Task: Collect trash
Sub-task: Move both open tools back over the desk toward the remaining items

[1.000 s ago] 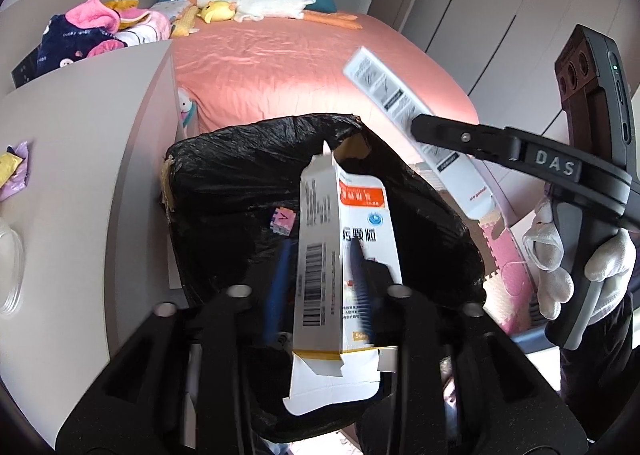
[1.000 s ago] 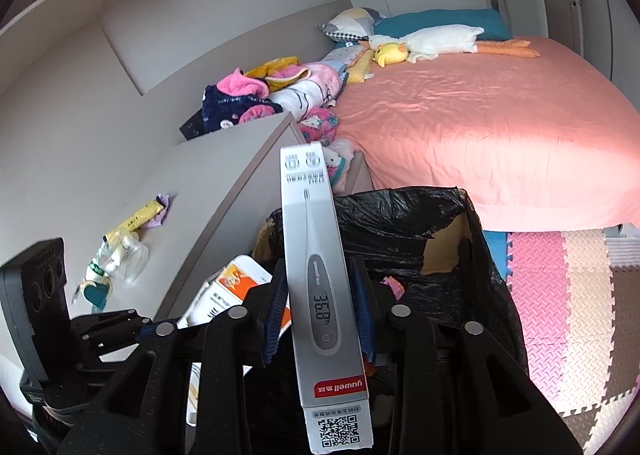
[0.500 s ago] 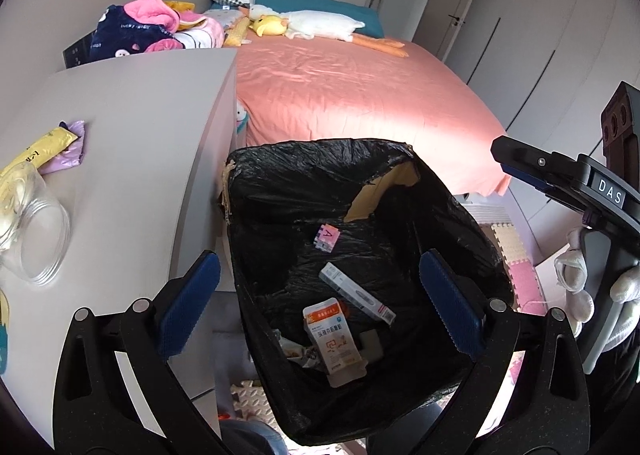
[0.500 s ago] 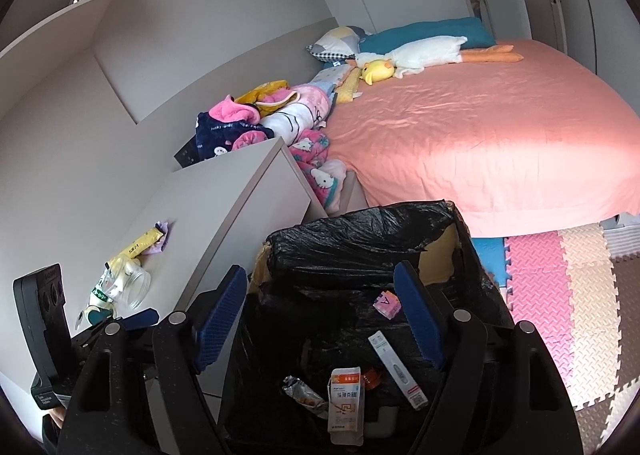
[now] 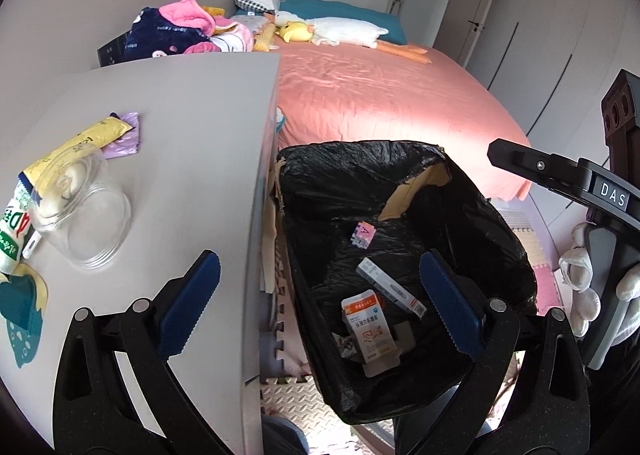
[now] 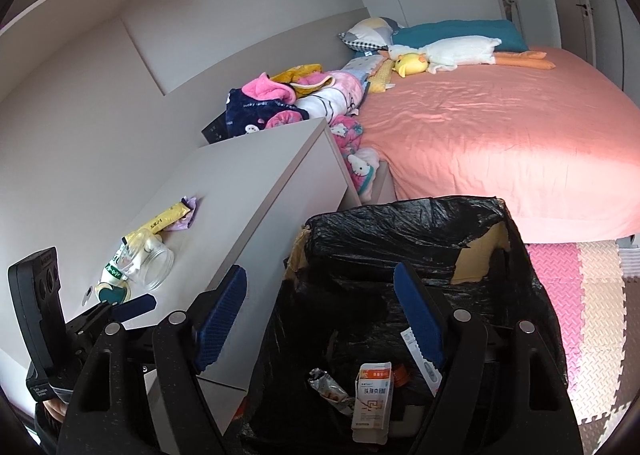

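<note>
A bin lined with a black bag (image 5: 360, 175) stands between the desk and the bed. At its bottom lie an orange-and-white medicine box (image 5: 366, 329), a long white thermometer box (image 5: 390, 289), a small pink cube (image 5: 362, 233) and a crumpled wrapper (image 6: 328, 385). My left gripper (image 5: 316, 283) is open and empty, straddling the desk edge and the bin's left rim. Above the bin mouth my right gripper (image 6: 320, 279) is also open and empty, with the medicine box (image 6: 372, 395) below it.
On the grey desk (image 5: 192, 159) lie a glass jar (image 5: 80, 211) on its side, a yellow sachet (image 5: 80, 143), a purple wrapper (image 5: 124, 139) and a green-and-white tube (image 5: 12, 231). A pink bed (image 5: 380, 95) is behind the bin. A gloved hand (image 5: 580, 287) is at the right.
Both grippers opened and let go of their boxes, which now lie at the bottom of the bin. The left view has swung left, showing more of the desk.
</note>
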A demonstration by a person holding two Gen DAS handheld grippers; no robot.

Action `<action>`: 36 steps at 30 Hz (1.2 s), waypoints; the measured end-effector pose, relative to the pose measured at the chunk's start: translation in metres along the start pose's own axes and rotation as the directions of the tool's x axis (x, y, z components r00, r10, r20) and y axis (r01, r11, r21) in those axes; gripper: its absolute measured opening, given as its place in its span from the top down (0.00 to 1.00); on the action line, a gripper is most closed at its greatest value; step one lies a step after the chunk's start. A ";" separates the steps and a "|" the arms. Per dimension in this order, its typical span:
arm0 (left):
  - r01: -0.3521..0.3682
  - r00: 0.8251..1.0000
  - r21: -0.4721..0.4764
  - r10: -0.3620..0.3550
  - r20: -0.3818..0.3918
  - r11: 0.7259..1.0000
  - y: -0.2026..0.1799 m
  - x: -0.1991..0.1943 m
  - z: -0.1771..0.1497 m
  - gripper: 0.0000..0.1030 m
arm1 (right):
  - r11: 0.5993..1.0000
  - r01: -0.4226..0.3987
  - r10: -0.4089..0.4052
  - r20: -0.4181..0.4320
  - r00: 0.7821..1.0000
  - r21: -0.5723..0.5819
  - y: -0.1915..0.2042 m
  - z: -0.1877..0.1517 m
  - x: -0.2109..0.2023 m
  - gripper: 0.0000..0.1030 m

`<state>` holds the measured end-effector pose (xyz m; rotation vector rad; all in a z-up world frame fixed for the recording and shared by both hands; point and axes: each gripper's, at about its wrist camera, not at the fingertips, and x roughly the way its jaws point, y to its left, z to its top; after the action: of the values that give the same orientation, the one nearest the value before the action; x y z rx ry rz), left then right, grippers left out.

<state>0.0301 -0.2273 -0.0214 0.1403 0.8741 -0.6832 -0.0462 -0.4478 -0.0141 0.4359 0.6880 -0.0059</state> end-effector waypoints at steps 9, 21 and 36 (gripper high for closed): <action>-0.065 0.998 -0.050 0.065 0.010 0.997 0.038 -0.016 -0.011 0.06 | 0.996 -0.052 0.049 -0.037 0.998 -0.077 0.044 -0.006 0.020 0.20; -0.160 0.986 -0.126 0.164 0.026 0.979 0.092 -0.045 -0.026 0.06 | 0.980 -0.116 0.112 -0.035 0.993 -0.159 0.098 -0.008 0.040 0.03; -0.237 0.965 -0.288 0.259 0.040 0.928 0.167 -0.077 -0.051 0.06 | 0.949 -0.194 0.169 -0.119 0.978 -0.248 0.168 -0.015 0.079 0.03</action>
<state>0.0630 -0.0393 -0.0231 -0.0312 0.8522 -0.3199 0.0302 -0.2785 -0.0081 0.2475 0.7302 0.2786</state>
